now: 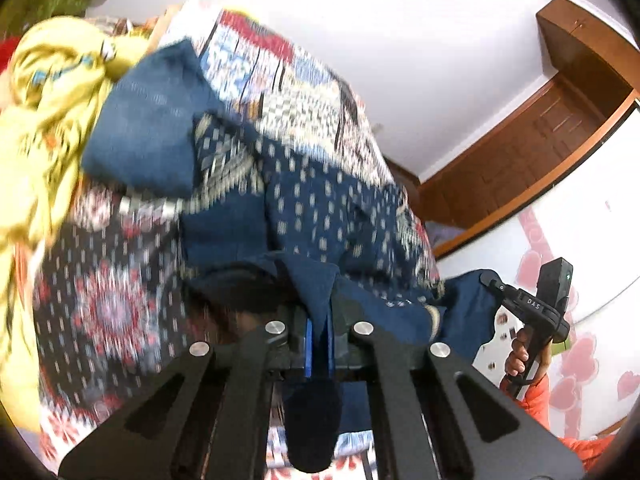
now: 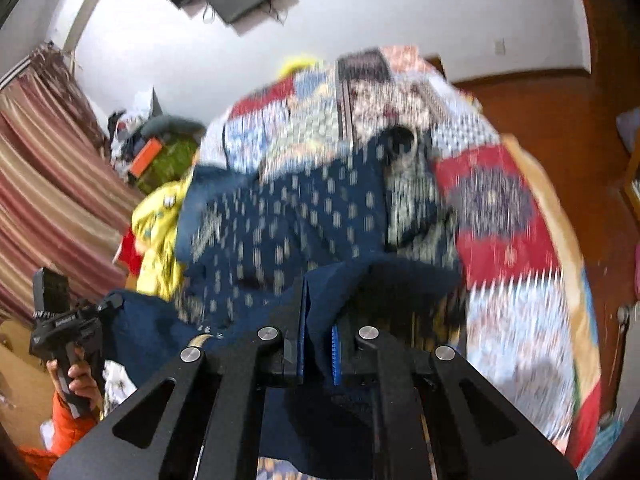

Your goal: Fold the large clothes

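**Item: blue garment, one edge pinched at two points, over the bed**

- Left gripper [image 1: 319,350]: your fingers are clenched on a fold of the garment [image 1: 304,204]. The cloth runs up and away from them, draping down onto the bed [image 1: 280,76].
- Garment: dark blue, pale dashes, printed border. The held edge stretches between your two hands, so its long axis there runs left to right; the body trails forward, away from you, toward the far end of the bed.
- Right gripper [image 2: 319,354]: fingers likewise clenched on the same edge. Neither hand looks nearer to the bulk.
- Yellow cloth [image 1: 48,120]: heaped just left of the garment.
- Judgement: the fold turns on carrying the edge forward over the trailing body.
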`<state>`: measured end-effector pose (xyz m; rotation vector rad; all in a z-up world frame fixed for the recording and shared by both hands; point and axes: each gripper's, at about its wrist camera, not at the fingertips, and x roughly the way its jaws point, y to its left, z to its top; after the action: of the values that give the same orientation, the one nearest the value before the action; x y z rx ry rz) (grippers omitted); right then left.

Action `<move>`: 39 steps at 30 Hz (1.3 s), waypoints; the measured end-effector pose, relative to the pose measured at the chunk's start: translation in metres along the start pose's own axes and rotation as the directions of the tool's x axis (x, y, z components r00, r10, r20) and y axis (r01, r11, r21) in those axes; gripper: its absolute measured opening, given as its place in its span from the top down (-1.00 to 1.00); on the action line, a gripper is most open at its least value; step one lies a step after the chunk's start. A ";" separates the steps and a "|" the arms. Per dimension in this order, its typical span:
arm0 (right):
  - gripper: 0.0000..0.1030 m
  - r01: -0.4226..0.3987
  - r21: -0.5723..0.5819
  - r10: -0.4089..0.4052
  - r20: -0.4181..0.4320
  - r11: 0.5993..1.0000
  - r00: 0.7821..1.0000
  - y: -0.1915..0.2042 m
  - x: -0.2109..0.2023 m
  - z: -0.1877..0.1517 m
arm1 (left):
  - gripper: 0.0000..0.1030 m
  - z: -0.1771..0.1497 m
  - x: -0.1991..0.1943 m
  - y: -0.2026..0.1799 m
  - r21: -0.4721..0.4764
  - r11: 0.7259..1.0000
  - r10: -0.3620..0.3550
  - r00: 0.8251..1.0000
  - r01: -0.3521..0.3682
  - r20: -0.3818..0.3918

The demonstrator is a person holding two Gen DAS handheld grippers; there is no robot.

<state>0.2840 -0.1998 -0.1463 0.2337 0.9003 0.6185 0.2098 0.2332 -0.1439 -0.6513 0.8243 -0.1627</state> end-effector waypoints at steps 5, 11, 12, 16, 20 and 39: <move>0.84 0.028 0.024 -0.030 0.085 0.999 0.996 -0.014 0.008 0.044 | 0.93 0.040 0.018 0.015 0.013 0.998 0.063 0.997 -0.064 0.051; 0.84 0.073 0.062 -0.077 0.070 0.995 0.995 -0.035 0.060 0.077 | 0.93 0.071 0.074 0.045 -0.002 0.992 0.128 0.992 -0.128 0.018; 0.84 0.089 0.066 -0.093 0.053 0.994 0.994 -0.039 0.073 0.078 | 0.93 0.072 0.089 0.052 0.005 0.988 0.157 0.988 -0.157 0.000; 0.84 0.136 0.088 -0.135 -0.015 0.987 0.991 -0.059 0.114 0.079 | 0.89 0.065 0.132 0.073 0.034 0.971 0.240 0.968 -0.238 -0.069; 0.83 0.155 0.106 -0.146 -0.091 0.982 0.985 -0.077 0.139 0.070 | 0.87 0.054 0.152 0.073 0.112 0.951 0.299 0.950 -0.289 -0.089; -0.13 0.234 -0.171 -0.240 -0.014 0.957 0.971 -0.007 0.060 0.032 | -0.29 0.012 0.102 -0.027 0.377 0.862 0.364 0.931 -0.338 0.003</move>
<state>0.3397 -0.1683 -0.1692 -0.0373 0.8881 0.4730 0.2909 0.1787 -0.1854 -0.1291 0.9354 -0.0055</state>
